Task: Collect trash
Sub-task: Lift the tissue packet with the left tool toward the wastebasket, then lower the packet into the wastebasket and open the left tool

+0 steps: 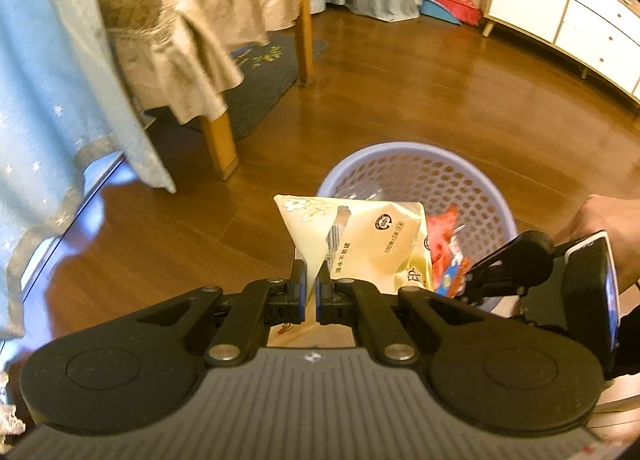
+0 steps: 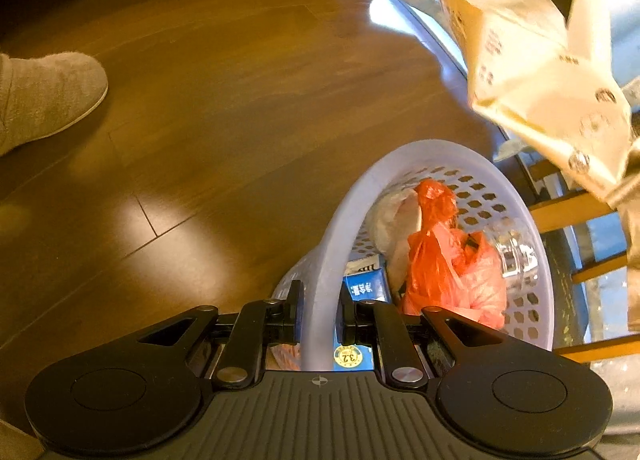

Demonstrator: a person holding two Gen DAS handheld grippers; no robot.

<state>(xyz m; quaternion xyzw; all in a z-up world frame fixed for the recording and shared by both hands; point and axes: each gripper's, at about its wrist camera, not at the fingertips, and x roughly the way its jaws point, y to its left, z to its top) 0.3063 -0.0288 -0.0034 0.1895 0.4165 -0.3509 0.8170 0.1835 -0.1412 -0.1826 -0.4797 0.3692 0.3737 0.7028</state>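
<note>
Lavender plastic forms the perforated trash basket (image 2: 436, 164), and we find it already partly filled: an orange plastic bag (image 2: 448, 260), a clear bottle (image 2: 516, 248), a blue carton (image 2: 366, 284) and some pale crumpled material lie inside. We hold the basket with the right claw (image 2: 319, 316), whose jaws are clamped on the near rim, one jaw outside the wall and one inside. We carry the next item, a cream-coloured tissue pack (image 1: 372, 244), in the left claw (image 1: 311, 284), whose jaws are pinched together on a lower corner of the wrapper. In the left wrist view the pack hangs above the floor (image 1: 160, 240), in front of the basket opening; in the right wrist view it appears high and to the side of the basket, clear of the rim. We judge the collection to be well under way, with this pack lifted but not yet deposited. Remaining steps, as we estimate them: bring the pack over the opening and release it. Whether further trash remains on the floor outside these views, we cannot tell.
</note>
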